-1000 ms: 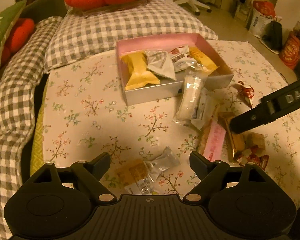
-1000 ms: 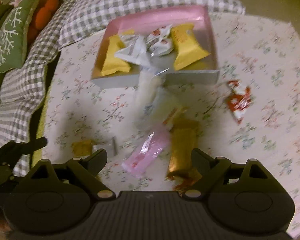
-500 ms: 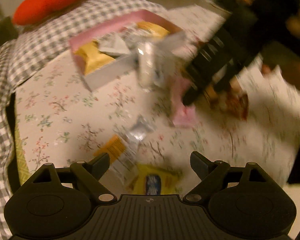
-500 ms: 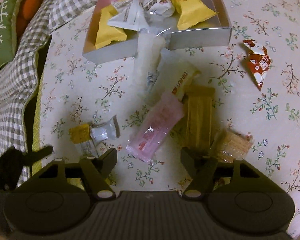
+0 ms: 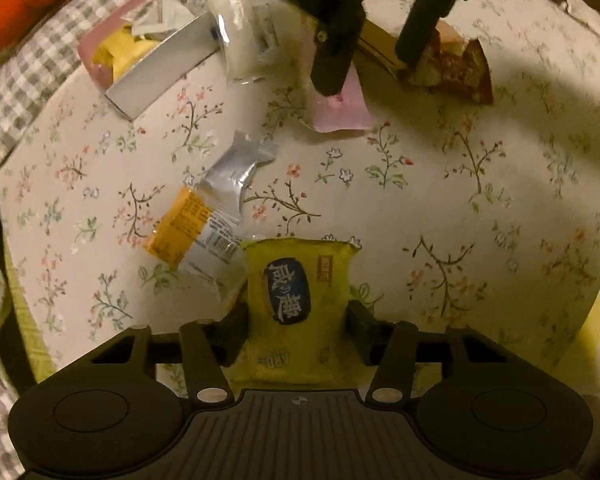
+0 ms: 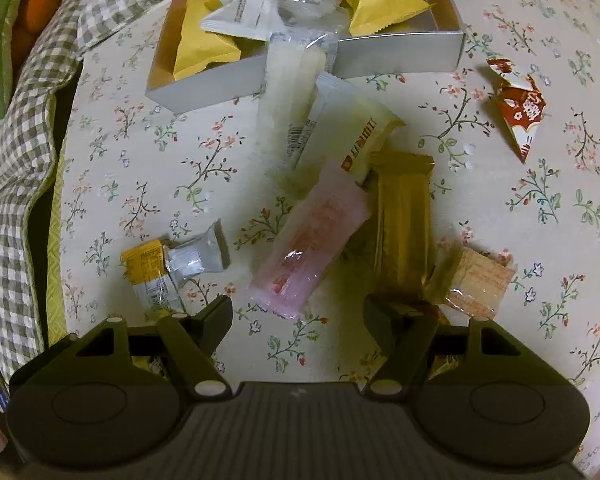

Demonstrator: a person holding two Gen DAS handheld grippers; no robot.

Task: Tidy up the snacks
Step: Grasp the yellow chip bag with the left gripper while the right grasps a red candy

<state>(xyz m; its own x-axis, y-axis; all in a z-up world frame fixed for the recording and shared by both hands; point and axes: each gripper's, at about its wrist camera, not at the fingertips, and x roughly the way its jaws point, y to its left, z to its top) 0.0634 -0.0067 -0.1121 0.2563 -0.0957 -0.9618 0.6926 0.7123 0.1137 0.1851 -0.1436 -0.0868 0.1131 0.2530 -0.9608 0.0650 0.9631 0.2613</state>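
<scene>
My left gripper [image 5: 298,318] is shut on a yellow snack packet [image 5: 296,304] with a blue label, at the near edge of the floral table. An orange-and-silver packet [image 5: 204,220] lies just left of it. My right gripper [image 6: 298,312] is open, low over a pink wrapper [image 6: 312,240] and a gold bar [image 6: 404,224]; it also shows in the left wrist view [image 5: 372,28]. The pink box [image 6: 400,56] holds several yellow and white packets. A clear white stick [image 6: 288,100] leans on its front wall.
A red-and-white packet [image 6: 518,108] lies right of the box. A tan cracker packet [image 6: 480,284] lies beside the gold bar. A checked cushion [image 6: 16,140] borders the table [image 6: 148,168] on the left.
My left gripper swung down to the near table edge and closed on the yellow packet. My right gripper dropped lower over the pink wrapper and gold bar, its jaws narrowing slightly.
</scene>
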